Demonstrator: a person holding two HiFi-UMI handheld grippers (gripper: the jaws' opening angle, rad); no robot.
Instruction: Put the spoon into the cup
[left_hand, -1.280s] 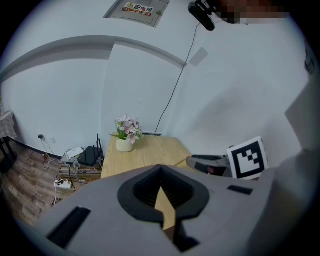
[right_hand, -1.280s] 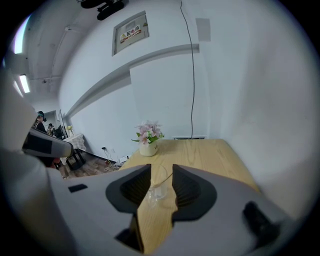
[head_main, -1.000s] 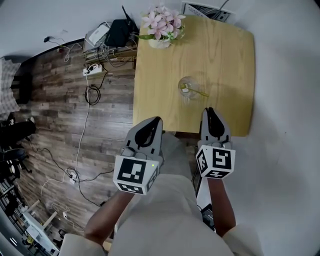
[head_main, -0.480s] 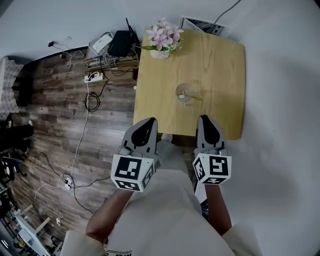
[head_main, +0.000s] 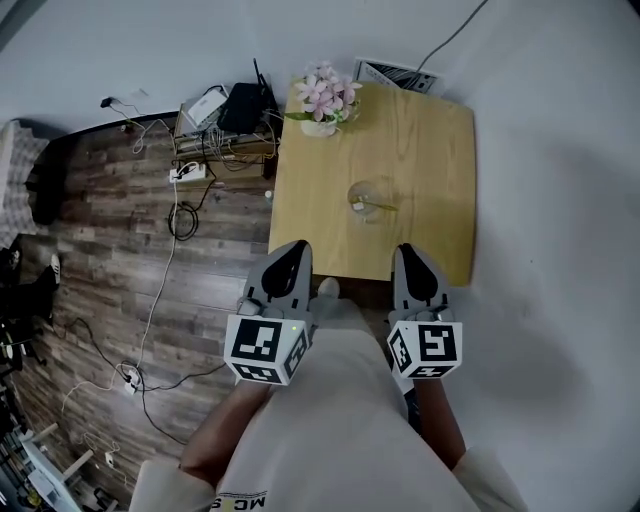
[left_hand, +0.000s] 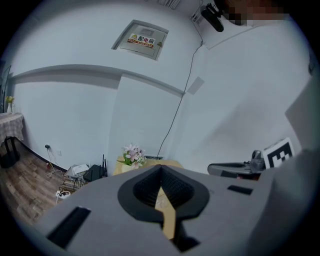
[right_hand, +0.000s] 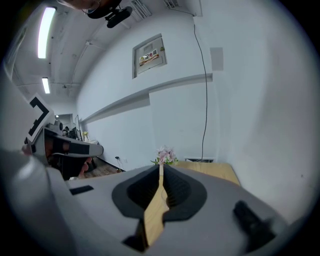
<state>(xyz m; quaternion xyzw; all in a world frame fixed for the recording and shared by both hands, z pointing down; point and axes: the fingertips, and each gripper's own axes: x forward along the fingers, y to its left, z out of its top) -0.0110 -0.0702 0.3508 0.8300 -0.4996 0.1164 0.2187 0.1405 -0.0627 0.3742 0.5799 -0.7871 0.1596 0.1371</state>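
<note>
A clear glass cup (head_main: 372, 199) stands in the middle of the wooden table (head_main: 430, 150), and the spoon (head_main: 378, 206) rests inside it, its handle leaning over the rim to the right. My left gripper (head_main: 297, 247) and right gripper (head_main: 408, 250) hover side by side at the table's near edge, close to my body and well short of the cup. The left gripper's (left_hand: 160, 167) tips meet with nothing between them. The right gripper's (right_hand: 160, 166) jaws have just been closing and now touch at the tips, holding nothing.
A pot of pink flowers (head_main: 322, 100) sits on the table's far left corner. Left of the table, a router, power strips and cables (head_main: 225, 110) lie on the wood floor. A white wall runs behind and to the right of the table.
Both grippers have drawn back from the table toward my body and risen. The table and cup now look smaller and farther off. The spoon has stayed in the cup.
</note>
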